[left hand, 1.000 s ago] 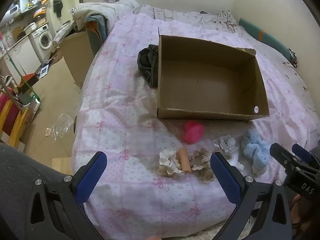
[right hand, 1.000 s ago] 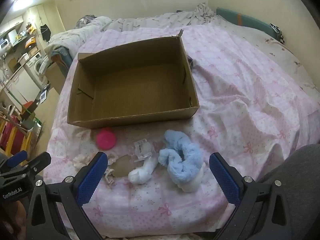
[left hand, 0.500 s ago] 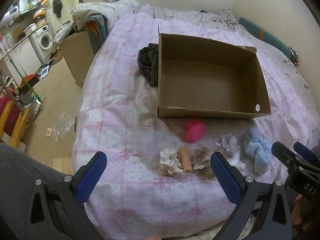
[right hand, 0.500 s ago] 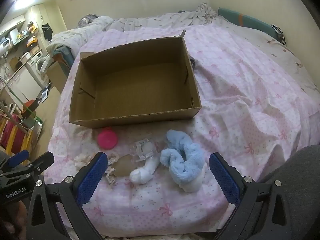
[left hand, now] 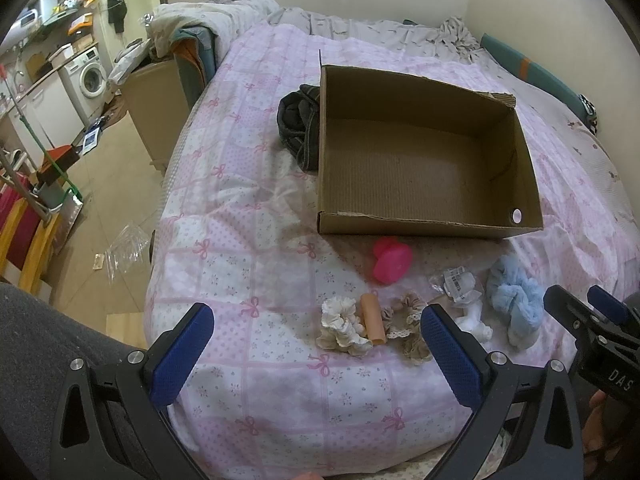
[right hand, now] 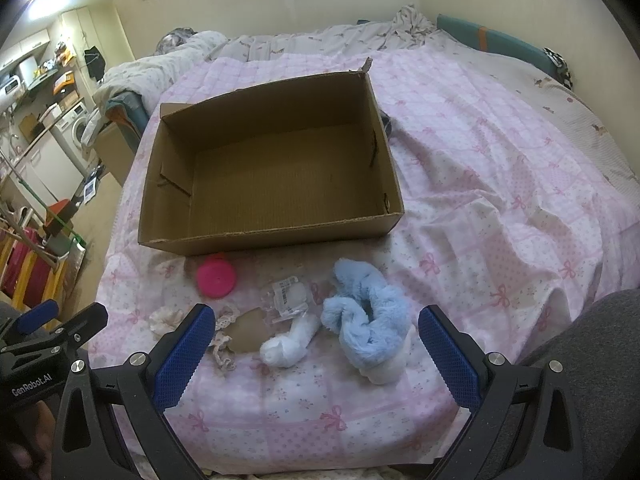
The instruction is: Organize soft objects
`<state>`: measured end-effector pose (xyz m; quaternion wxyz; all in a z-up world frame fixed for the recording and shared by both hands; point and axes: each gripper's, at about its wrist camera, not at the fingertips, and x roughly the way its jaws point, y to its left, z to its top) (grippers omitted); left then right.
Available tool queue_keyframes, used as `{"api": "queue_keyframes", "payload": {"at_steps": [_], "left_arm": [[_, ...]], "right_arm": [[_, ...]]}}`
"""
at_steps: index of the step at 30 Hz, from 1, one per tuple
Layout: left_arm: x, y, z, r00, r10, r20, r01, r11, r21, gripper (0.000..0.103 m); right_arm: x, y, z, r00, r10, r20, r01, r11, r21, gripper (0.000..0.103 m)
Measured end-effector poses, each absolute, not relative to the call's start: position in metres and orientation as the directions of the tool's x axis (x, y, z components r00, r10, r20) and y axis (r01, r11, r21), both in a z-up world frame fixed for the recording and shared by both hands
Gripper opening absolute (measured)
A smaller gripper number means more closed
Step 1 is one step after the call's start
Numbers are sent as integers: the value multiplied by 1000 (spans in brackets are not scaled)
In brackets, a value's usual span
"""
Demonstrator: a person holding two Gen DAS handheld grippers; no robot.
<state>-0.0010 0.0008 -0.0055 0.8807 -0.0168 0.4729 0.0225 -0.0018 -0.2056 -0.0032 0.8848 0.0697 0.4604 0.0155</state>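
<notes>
Left gripper [left hand: 316, 354] jaws spread wide, nothing between them, hovering over the near edge of the pink patchwork bedspread [left hand: 248, 200]. Right gripper [right hand: 314, 354] likewise wide apart and empty, above the same edge.

Open cardboard box [right hand: 272, 168] on the bedspread — bare inside. Soft objects lying in a loose row just in front of the box: pink round pouch [right hand: 216, 278] closest to its front wall, clear plastic packet with label [right hand: 288, 298] beside it, fluffy blue scrunchie [right hand: 366, 316] to the right, white rolled sock [right hand: 288, 344] nearer the gripper. Further left, cream scrunchie [left hand: 342, 326], peach cylinder [left hand: 373, 318] and beige lace scrunchie [left hand: 408, 332] touching one another.

Dark folded garment [left hand: 300, 124] against the box's outer left wall. Washing machine [left hand: 90, 76] in the background — well apart from the bed.
</notes>
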Motion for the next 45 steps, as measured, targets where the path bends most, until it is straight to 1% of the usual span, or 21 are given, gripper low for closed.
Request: {"api": "queue_keyframes", "payload": {"at_steps": [45], "left_arm": [[-1,5,-6,549,21,-836,-61,998,-16,103]], "right_arm": [[-2,-207,-3,577,97,-811,42,988,148,103]]}}
